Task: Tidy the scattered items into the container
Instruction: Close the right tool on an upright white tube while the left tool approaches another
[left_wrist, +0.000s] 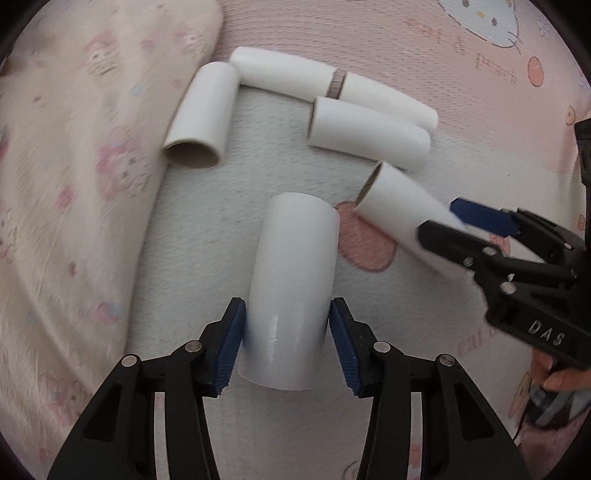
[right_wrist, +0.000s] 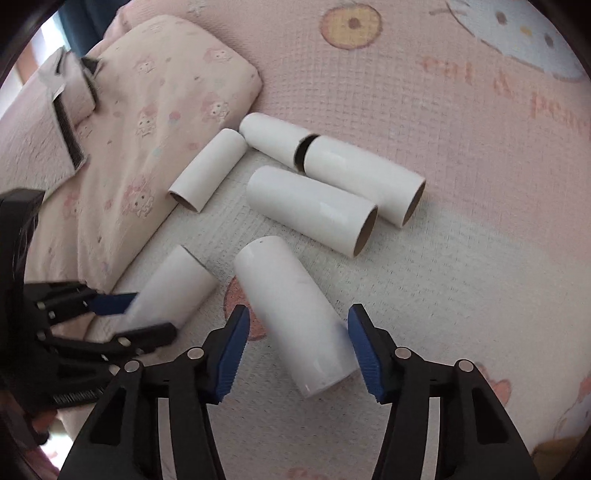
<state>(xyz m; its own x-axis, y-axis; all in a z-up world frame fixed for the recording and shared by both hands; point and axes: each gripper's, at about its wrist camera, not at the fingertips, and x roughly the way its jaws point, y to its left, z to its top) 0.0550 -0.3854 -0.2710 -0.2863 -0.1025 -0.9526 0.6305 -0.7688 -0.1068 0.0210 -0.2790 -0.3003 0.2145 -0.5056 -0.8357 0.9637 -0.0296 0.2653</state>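
- Between your left claw (left_wrist: 286, 341) pads, one white roll (left_wrist: 291, 288) lies on the bed (left_wrist: 461, 66), both pads touching it; a shallow end grip could let it swivel out.
- Your right claw (right_wrist: 299, 341) straddles another roll (right_wrist: 291, 317) askew, only the right pad touching; closing may roll it aside.
- Both claws point steeply down; no container shows.

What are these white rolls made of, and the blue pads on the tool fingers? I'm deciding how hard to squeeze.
White rolls: apparently a brown cardboard core, seen at the open ends, wrapped in glossy white paper or film, with bright highlights on the surface. Probably hollow and crushable.
Blue pads: matte and ribbed, likely rubber or soft plastic; I cannot tell which.
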